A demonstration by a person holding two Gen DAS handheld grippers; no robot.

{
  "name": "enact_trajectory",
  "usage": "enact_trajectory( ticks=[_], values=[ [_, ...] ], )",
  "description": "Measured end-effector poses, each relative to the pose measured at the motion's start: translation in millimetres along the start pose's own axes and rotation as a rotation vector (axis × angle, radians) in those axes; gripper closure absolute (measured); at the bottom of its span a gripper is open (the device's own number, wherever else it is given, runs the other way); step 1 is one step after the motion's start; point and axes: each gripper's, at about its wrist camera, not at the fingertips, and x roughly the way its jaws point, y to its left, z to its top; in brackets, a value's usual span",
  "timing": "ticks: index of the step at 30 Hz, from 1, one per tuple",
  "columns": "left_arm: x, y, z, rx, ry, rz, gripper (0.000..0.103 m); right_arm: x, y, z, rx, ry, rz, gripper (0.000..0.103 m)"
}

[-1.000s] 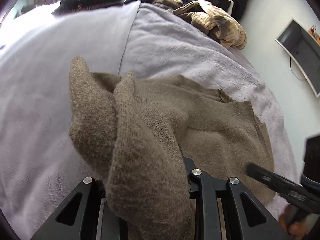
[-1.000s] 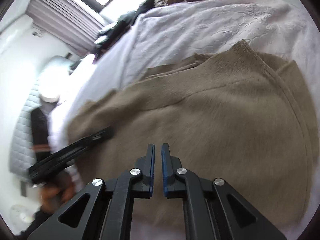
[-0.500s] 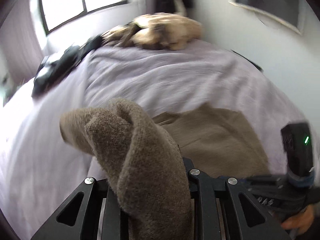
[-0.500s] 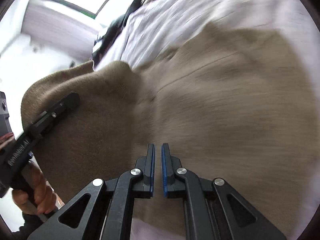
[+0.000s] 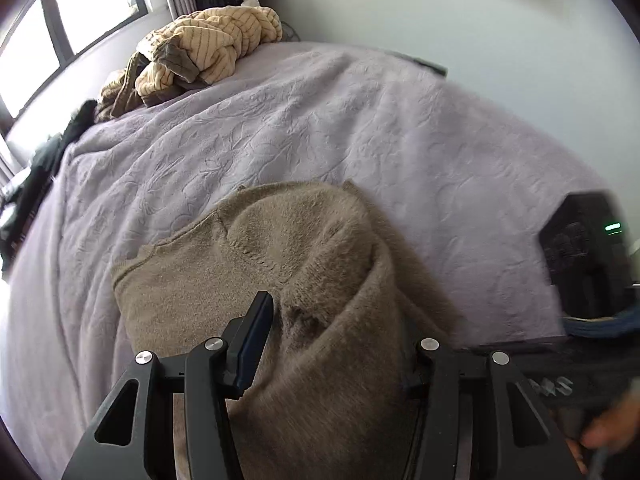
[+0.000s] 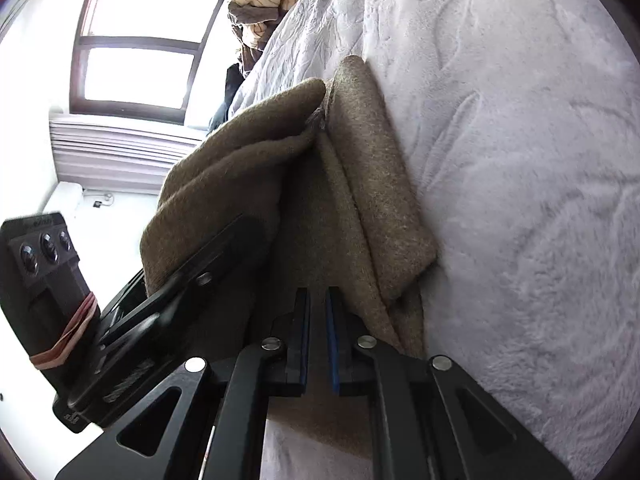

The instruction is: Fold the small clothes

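A brown knit sweater (image 5: 288, 240) lies on the lilac bed cover (image 5: 360, 120), with one side folded over its body. My left gripper (image 5: 336, 320) points down at it and its jaws are opening. The lifted fold still lies between them and drapes over the right finger, while the left pad (image 5: 256, 332) stands clear of the cloth. In the right wrist view the sweater (image 6: 372, 160) shows stacked layers, and the left gripper (image 6: 216, 264) sits at the raised fold. My right gripper (image 6: 318, 300) hovers low over the sweater, shut, with nothing between its pads.
A heap of striped beige clothes (image 5: 212, 48) lies at the far end of the bed, with dark garments (image 5: 44, 168) along its left side. A window (image 6: 140, 40) and a wall stand beyond. The right gripper's body (image 5: 580, 256) is close on the right.
My left gripper carried the held sweater fold across over the garment's body, and its jaws have parted. My right gripper stayed shut and came down closer to the sweater.
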Motion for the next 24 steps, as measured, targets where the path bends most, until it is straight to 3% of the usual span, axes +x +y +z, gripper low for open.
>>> enact_trajectory(
  ticks=[2, 3, 4, 6, 8, 13, 15, 18, 20, 21, 23, 24],
  values=[
    [-19.7, 12.8, -0.1, -0.057, -0.047, -0.070, 0.026, -12.4, -12.2, -1.5, 0.048, -0.017, 0.057, 0.088],
    [-33.6, 19.5, -1.6, -0.092, -0.094, -0.089, 0.010, -16.5, -17.0, -4.1, 0.069, -0.023, 0.090, 0.077],
    [-46.9, 24.5, -3.0, -0.120, -0.146, -0.103, 0.008, -19.0, -20.4, -2.3, 0.098, -0.031, 0.135, 0.068],
    [-69.9, 38.4, -7.1, -0.152, -0.208, -0.134, 0.008, -21.8, -26.0, -0.2, 0.129, -0.044, 0.180, 0.060],
    [-81.9, 53.5, -15.3, -0.200, -0.231, -0.087, 0.008, -23.7, -28.4, -1.3, 0.167, -0.059, 0.239, 0.052],
    [-69.8, 104.9, -62.8, -0.385, -0.166, 0.029, 0.008, -25.6, -34.2, -1.7, 0.239, -0.084, 0.381, 0.033],
    [-57.5, 127.8, -86.1, -0.481, -0.114, 0.038, 0.008, -24.1, -32.2, 2.6, 0.239, -0.065, 0.372, 0.033],
    [-40.4, 146.8, -112.2, -0.579, -0.058, 0.048, 0.008, -11.6, -15.5, 16.0, 0.151, -0.001, 0.220, 0.033],
    [-33.3, 149.3, -120.0, -0.606, -0.044, 0.052, 0.008, -3.0, 7.4, 18.1, 0.053, 0.027, 0.094, 0.055],
    [-31.0, 146.7, -121.0, -0.606, -0.043, 0.056, 0.008, 1.0, 22.6, 18.6, -0.029, 0.031, 0.002, 0.080],
    [-32.4, 139.9, -119.4, -0.583, -0.051, 0.056, 0.008, -1.6, 48.3, 15.1, -0.156, -0.001, -0.084, 0.086],
    [-35.3, 138.2, -116.6, -0.569, -0.063, 0.054, 0.008, -9.1, 59.4, 12.0, -0.203, -0.021, -0.085, 0.087]
  ],
)
